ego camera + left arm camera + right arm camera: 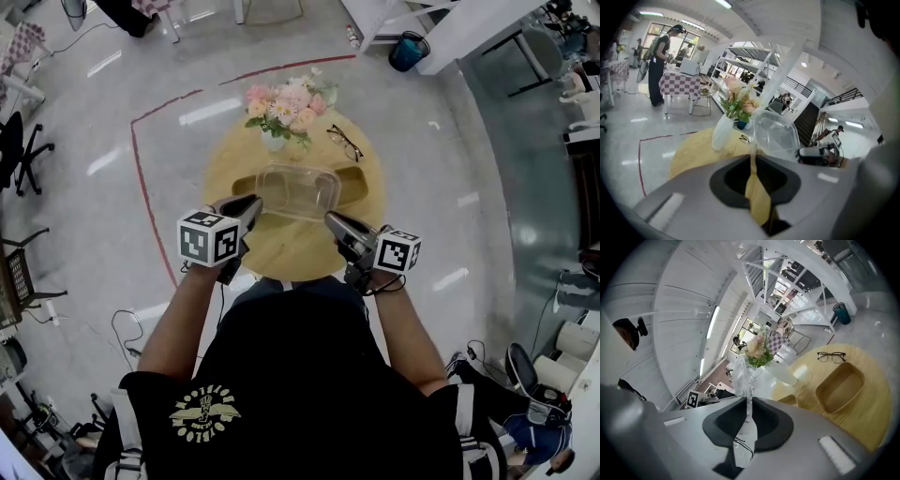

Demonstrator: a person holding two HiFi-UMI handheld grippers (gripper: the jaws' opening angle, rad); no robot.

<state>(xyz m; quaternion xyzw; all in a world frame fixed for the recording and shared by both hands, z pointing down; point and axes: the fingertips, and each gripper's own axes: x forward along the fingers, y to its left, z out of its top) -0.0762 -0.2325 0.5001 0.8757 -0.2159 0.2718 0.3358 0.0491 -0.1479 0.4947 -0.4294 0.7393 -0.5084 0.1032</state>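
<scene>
Where the left gripper [251, 207] reaches in from the near left of the round wooden table [281, 251], its jaws are clenched on the left rim of a clear plastic container [298, 190]. The left gripper view shows the two jaws pressed nearly together, with only the thin rim of the container [776, 136] between them.

The container sits between the two grippers, over the middle of the table. It overlaps a left wooden tray [240, 186] and a right wooden tray [357, 177]. Whether it rests on the trays or is clear of them cannot be determined.

At the near right, the right gripper [335, 223] is clamped on the opposite rim. The right gripper view shows the thin clear plastic [742, 373] pinched between the jaws.

At the far edge of the table, a white vase of pink flowers [286, 108] stands to the left. A pair of glasses [345, 142] lies just to its right, apart from the container.
</scene>
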